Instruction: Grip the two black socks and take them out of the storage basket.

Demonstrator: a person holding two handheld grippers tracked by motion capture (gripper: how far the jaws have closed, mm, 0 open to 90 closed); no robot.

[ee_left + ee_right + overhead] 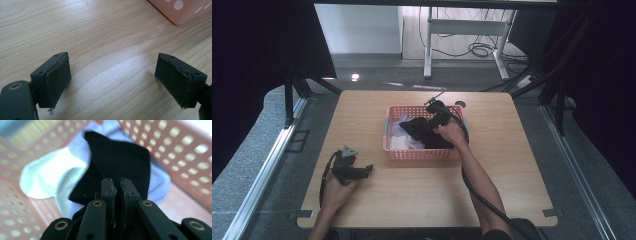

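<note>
While our right gripper reached into the pink basket at the middle of the table, its jaws were pressed together on the black sock, which lay over white and pale blue socks. We kept our left gripper spread wide over bare wood, holding nothing.

Black sock: ribbed knit, dark, lying crumpled on top of the other laundry inside the pink basket, toward its right half in the high view. Draped over a white sock and a pale lavender cloth, partly covering both. Nearest edge pinched between closed black jaws. Basket perforated, rectangular, standing flat at the far middle of the wooden table.
</note>
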